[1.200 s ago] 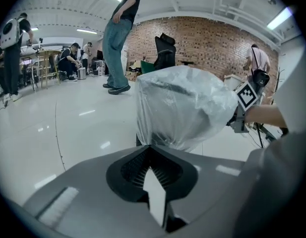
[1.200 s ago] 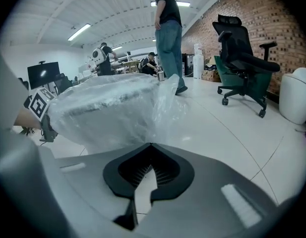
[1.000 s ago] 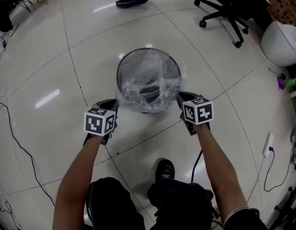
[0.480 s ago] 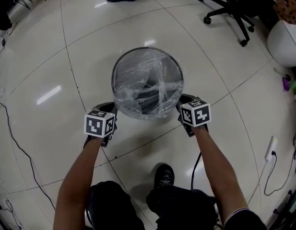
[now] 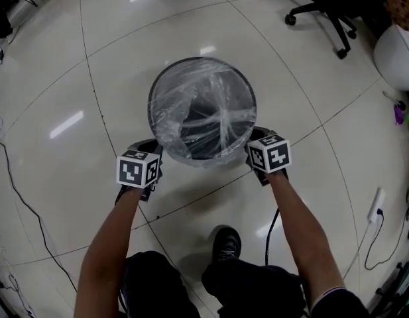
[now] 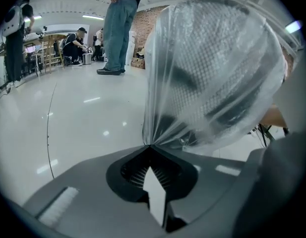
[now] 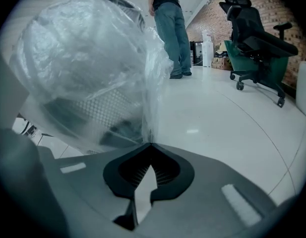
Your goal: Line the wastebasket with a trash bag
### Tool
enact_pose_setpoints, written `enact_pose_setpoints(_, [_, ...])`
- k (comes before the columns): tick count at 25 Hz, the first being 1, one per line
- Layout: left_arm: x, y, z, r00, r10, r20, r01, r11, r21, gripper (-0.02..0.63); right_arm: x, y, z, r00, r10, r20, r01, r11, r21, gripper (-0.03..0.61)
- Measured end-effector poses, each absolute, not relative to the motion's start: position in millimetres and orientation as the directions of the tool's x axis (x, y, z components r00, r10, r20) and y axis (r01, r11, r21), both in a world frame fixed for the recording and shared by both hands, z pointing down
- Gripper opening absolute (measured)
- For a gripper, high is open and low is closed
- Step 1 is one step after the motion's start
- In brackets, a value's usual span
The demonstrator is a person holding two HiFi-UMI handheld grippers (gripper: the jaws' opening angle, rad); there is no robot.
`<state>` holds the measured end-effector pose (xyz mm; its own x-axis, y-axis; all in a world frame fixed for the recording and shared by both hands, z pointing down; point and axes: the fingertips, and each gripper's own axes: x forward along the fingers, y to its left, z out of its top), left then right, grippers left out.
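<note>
Clear trash bag [image 5: 221, 101], black mesh wastebasket [image 5: 203, 152]

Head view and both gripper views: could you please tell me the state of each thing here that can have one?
trash bag: spread across the wastebasket's mouth, pinched on both sides
wastebasket: upright on the floor, draped with the bag
left gripper: shut on the trash bag
right gripper: shut on the trash bag
office chair: upright, nobody in it
</note>
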<state>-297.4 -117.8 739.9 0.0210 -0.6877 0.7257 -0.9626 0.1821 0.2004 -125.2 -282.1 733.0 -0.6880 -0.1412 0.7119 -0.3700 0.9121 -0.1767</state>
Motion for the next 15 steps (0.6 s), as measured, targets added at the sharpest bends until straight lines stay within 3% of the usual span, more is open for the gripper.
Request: enact_pose_setpoints(15, [-296.1,-107.5,766.4,0.037,-0.645,0.764,-0.957,0.197,0.213,0.012,-112.4,-275.2,755.8,-0.648,-0.131,0.750,-0.372,0.914,-0.162,0.002])
